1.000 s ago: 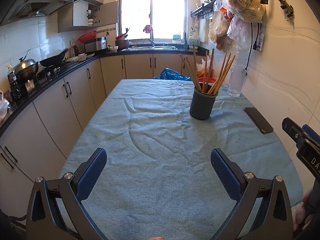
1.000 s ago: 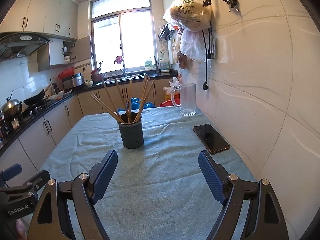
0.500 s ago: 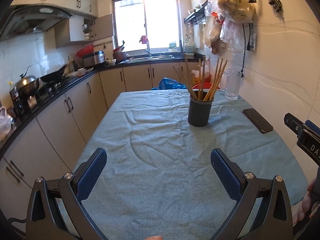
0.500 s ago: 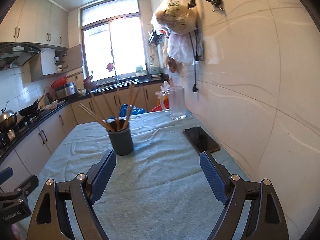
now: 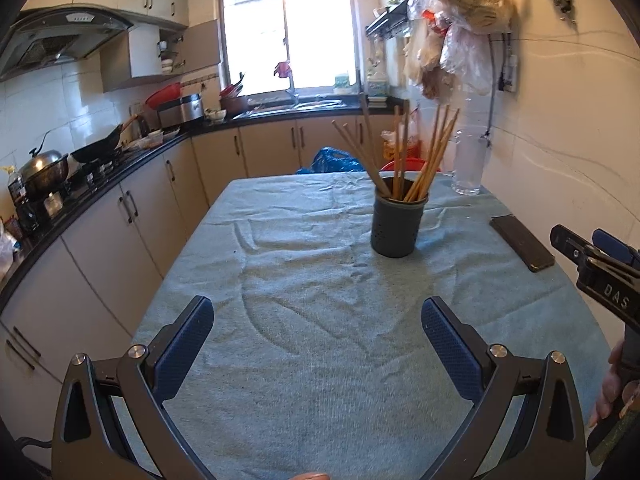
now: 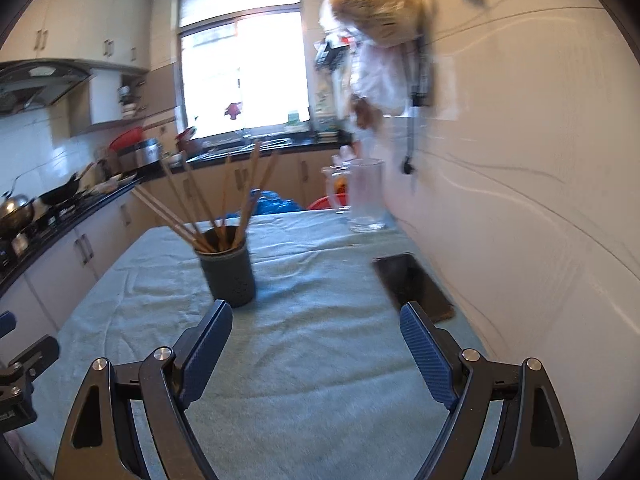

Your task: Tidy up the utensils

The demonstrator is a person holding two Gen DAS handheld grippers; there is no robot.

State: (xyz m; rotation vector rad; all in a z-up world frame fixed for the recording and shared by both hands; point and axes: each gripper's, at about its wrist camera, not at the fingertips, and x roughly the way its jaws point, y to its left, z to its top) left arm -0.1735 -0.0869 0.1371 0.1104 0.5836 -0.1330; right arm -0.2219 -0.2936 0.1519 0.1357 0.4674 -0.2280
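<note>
Holder: dark grey perforated plastic utensil cup (image 5: 396,226) stands upright mid-bench on the pale green cloth (image 5: 320,320), toward the far right corner.
Chopsticks: long wooden chopsticks (image 5: 404,152) fan upward out of it.
Relation: cup lies ahead of both; right gripper (image 6: 316,344) looks nearer, cup just off its left jaw.
Jaws: left gripper (image 5: 316,336) and right both wide open, empty.

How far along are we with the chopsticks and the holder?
Done: the chopsticks already stand in the dark holder on the cloth-covered table. In hand: nothing; the left tool and right tool are both open and empty. Left: no loose utensils are visible.
</note>
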